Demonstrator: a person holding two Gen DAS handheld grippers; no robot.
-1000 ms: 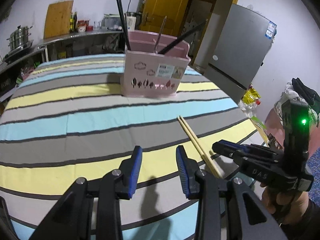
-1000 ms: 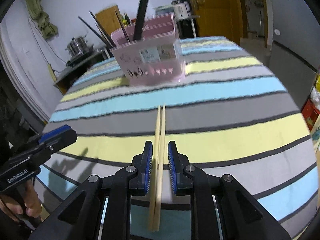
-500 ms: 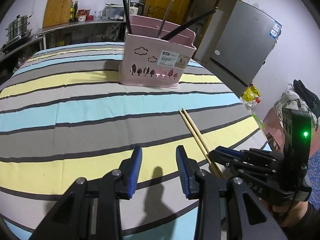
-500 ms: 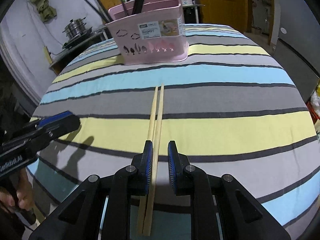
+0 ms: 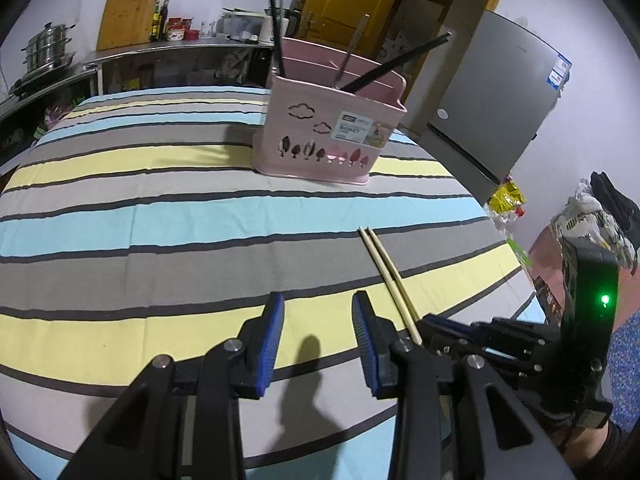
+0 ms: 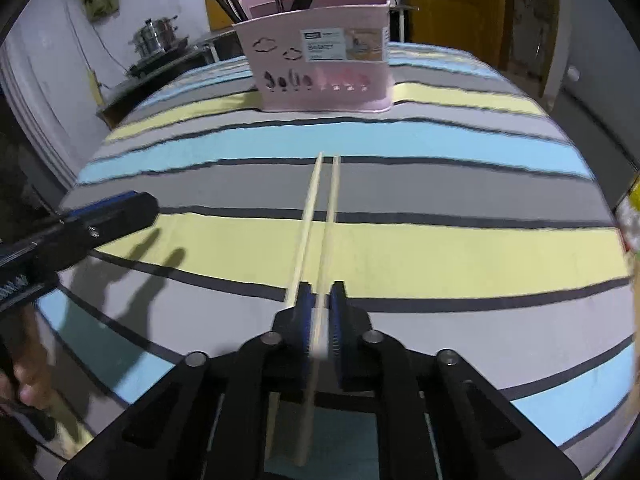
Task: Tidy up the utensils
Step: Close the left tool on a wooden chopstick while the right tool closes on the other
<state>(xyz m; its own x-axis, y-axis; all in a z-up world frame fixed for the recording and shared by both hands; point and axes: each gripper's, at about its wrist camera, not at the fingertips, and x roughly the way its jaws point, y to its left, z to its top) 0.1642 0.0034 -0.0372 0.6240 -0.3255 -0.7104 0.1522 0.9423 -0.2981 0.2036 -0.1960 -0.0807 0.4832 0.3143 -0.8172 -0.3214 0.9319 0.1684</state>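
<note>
While the left gripper [image 5: 318, 336] is held apart, two thin, stiff, light wooden chopsticks [image 6: 320, 216] are pinched near their thick ends by the right gripper [image 6: 320, 316].

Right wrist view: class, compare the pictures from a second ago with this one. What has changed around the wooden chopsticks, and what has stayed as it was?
The right tongs have closed in: a second ago both wooden chopsticks lay in the open gap; now the pads pinch the right stick, while the left one passes outside the left pad. Both views have moved nearer the pink basket. Unchanged: the left tongs hang open and empty, and the basket stands on the striped cloth.
</note>
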